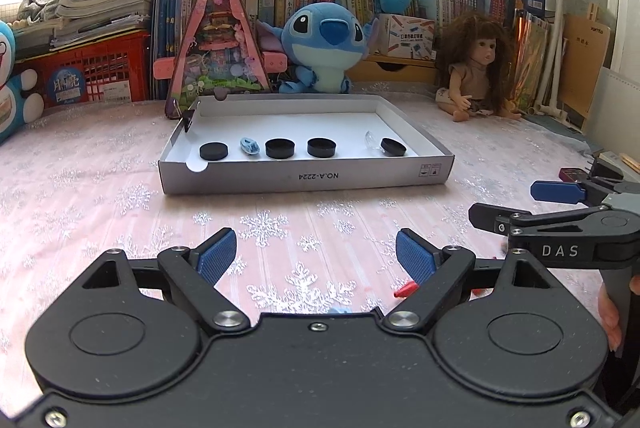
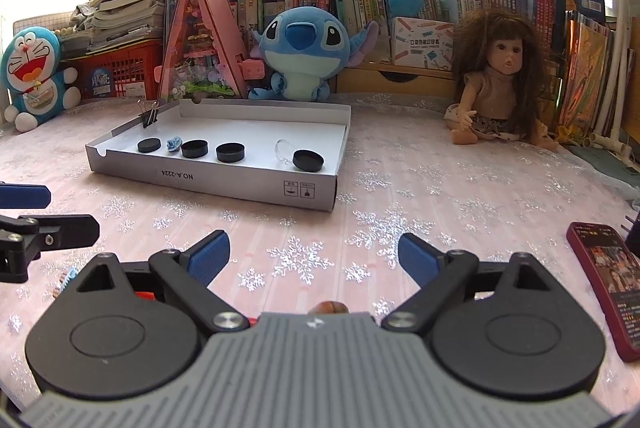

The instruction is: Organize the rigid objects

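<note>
Both claws, the left gripper (image 1: 316,254) and the right gripper (image 2: 314,254), are wide open and hold nothing. The flat white cardboard box (image 1: 304,178) already holds round black caps (image 1: 280,148). I think more small pieces come next: reach low near the claws.

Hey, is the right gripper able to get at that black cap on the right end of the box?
Probably yes. The right gripper is open, the black cap sits uncovered near the box front wall, and only bare tablecloth lies between.
</note>
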A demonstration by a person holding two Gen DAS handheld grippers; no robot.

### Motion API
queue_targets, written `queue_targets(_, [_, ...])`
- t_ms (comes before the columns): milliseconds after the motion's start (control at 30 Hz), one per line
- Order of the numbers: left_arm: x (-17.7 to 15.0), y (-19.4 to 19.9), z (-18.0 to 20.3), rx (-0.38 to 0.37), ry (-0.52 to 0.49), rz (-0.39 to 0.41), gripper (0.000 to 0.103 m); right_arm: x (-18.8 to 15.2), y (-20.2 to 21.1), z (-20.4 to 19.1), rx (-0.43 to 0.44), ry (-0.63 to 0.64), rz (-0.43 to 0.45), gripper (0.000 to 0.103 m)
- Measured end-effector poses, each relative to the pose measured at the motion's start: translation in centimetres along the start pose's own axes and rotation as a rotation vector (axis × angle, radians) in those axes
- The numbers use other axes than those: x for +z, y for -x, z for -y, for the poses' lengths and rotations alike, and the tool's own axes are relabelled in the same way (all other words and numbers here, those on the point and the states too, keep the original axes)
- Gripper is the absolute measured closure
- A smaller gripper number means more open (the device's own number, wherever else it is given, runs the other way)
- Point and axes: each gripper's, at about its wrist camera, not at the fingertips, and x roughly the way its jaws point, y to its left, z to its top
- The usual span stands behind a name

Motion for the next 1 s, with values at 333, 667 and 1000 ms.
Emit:
queue_targets(333, [-1.7, 1.0, 0.6, -0.019, -0.005, -0.001, 0.017, -1.7, 1.7, -0.1, 0.023, 0.036, 0.055, 0.008])
queue_targets(667, [-3.3, 1.4, 1.3, -0.008, -0.018, -0.023, 0.017, -3.2, 2.1, -0.2, 0.02, 0.028, 0.041, 0.008])
queue_targets(1000, [-4.3, 1.8, 2.0, -0.031, -0.041, -0.035, 0.024, -3.9, 2.3, 0.0, -0.005, 0.017, 0.05, 0.012])
